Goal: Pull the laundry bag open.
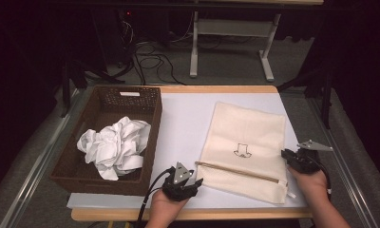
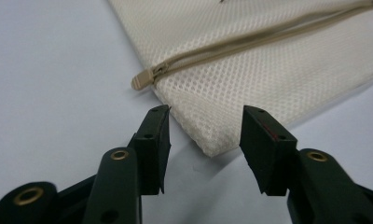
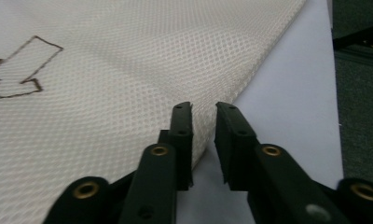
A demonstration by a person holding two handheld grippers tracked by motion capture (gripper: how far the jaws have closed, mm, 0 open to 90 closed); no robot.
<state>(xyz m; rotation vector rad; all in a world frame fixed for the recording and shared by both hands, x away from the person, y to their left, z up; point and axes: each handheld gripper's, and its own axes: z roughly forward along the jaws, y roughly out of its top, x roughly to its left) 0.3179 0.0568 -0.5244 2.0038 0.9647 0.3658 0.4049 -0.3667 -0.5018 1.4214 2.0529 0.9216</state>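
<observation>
Mesh bag (image 1: 247, 142): lies flat on the table's (image 1: 188, 118) right half, zipper (image 1: 235, 171) near.
Left gripper (image 1: 190, 183): jaws apart, around the bag's near left corner, not pressing.
Right gripper (image 1: 289, 156): jaws narrow at the bag's right edge; a grip I cannot tell.

No readable text anywhere; the mesh bag (image 1: 247, 142) bears 1 drawn arrow sign (image 1: 242, 151) (outline only).

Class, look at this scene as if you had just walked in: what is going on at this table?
A person works at a cream mesh zip bag lying flat on the table. The left gripper has its jaws open around the bag's corner near the zip pull. The right gripper sits at the bag's edge, jaws narrowly apart. White crumpled cloth waits in the wicker basket.
</observation>
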